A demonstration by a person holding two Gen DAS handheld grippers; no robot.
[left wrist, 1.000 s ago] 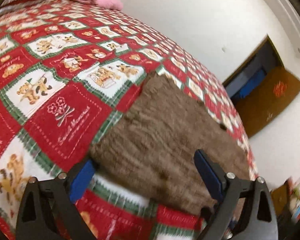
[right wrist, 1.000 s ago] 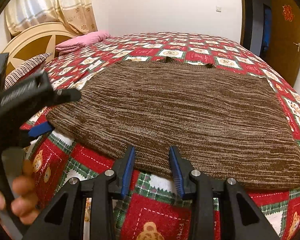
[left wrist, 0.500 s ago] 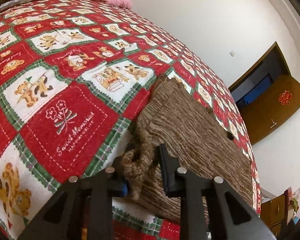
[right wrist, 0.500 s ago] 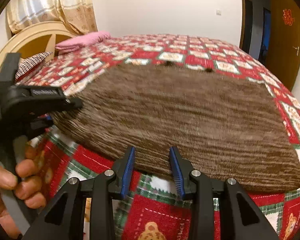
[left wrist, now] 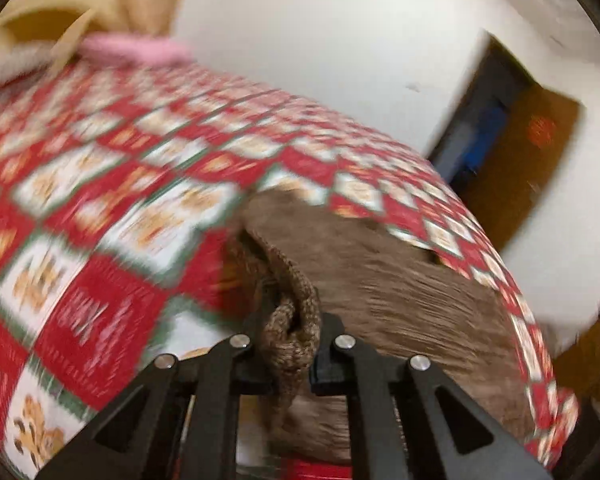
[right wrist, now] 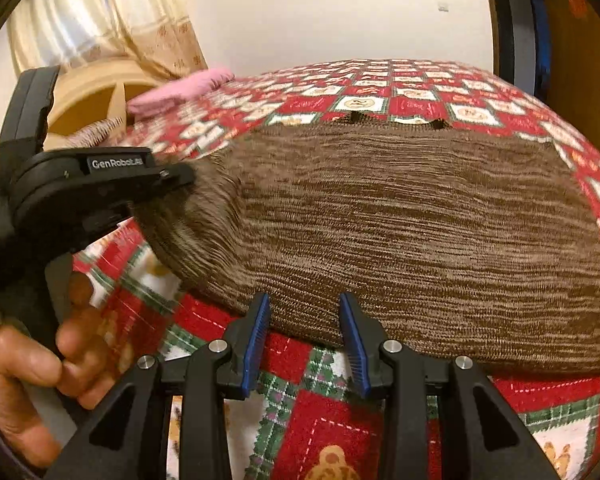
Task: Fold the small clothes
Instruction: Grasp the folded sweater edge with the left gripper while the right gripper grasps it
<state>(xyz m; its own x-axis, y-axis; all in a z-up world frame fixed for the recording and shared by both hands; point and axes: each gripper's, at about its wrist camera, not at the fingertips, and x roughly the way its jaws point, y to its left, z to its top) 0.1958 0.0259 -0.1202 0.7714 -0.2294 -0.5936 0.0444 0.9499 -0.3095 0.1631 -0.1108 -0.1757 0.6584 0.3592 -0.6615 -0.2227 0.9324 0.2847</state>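
A brown knit garment (right wrist: pixel 400 220) lies spread flat on the red patchwork bedspread (right wrist: pixel 332 412). My left gripper (left wrist: pixel 290 332) is closing its jaws with the garment's bunched left corner (left wrist: pixel 296 320) pinched between the pads and raised off the bed. The rest of the garment (left wrist: pixel 400 300) trails away to the right. In the right wrist view the left gripper (right wrist: pixel 176 184) is at the cloth's lifted left end, held by a person's hand (right wrist: pixel 40 368). My right gripper (right wrist: pixel 304 320) stands open at the garment's near hem, its blue pads apart and pinching nothing.
A pink pillow (right wrist: pixel 180 92) and a cream headboard (right wrist: pixel 88 92) are at the far left of the bed, with curtains behind. A brown door (right wrist: pixel 572 40) and a dark doorway stand at the right. The bed edge runs just below my right gripper.
The left gripper has gone from wide open over the garment's corner to clamped on it, and has lifted the corner. The right gripper has kept its place and its gap.
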